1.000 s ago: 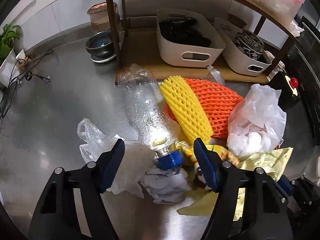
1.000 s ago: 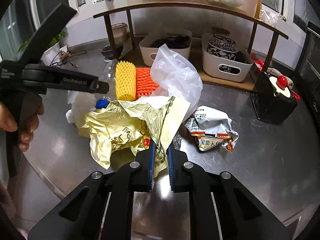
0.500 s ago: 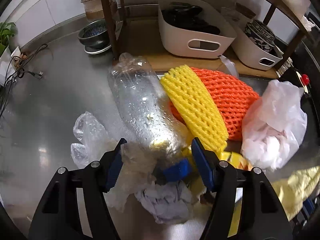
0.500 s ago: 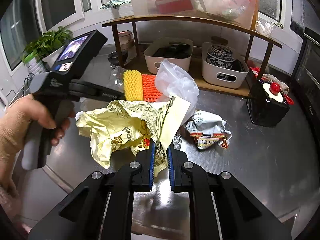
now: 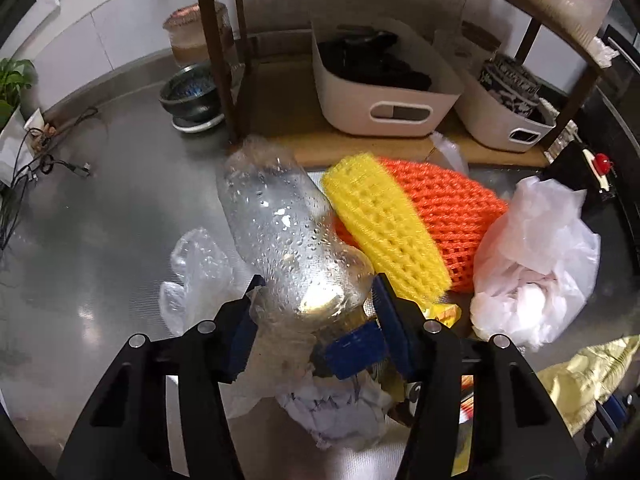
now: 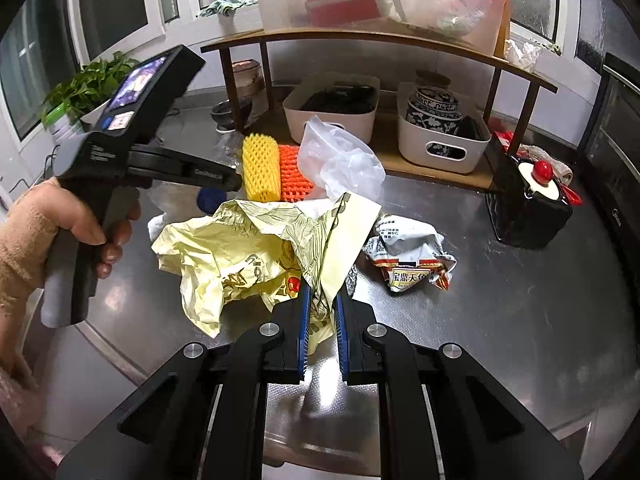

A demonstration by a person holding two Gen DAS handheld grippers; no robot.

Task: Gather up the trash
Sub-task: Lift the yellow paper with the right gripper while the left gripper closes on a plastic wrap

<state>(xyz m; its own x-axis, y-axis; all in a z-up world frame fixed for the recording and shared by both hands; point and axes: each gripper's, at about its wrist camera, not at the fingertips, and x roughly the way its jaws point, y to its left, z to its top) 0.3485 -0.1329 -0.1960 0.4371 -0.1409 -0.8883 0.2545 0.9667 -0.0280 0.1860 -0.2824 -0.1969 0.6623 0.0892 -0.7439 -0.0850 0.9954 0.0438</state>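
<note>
Closing left gripper [image 5: 316, 300] straddles bottle [image 5: 288, 232]

Overhead indoor light glares off the steel counter [image 5: 100, 208] in soft patches left of the bottle [image 5: 288, 236], whose wet plastic catches a bright hotspot. Both views bend strongly and darken at their rims. The bottle's near end is slightly motion-blurred; windows behind the shelf [image 6: 360, 38] look dark.

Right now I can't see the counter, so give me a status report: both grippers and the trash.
Left gripper closing around the clear plastic bottle. Right gripper shut on the yellow paper wrapper. Foam nets, plastic bags, snack packet left on the counter.
</note>
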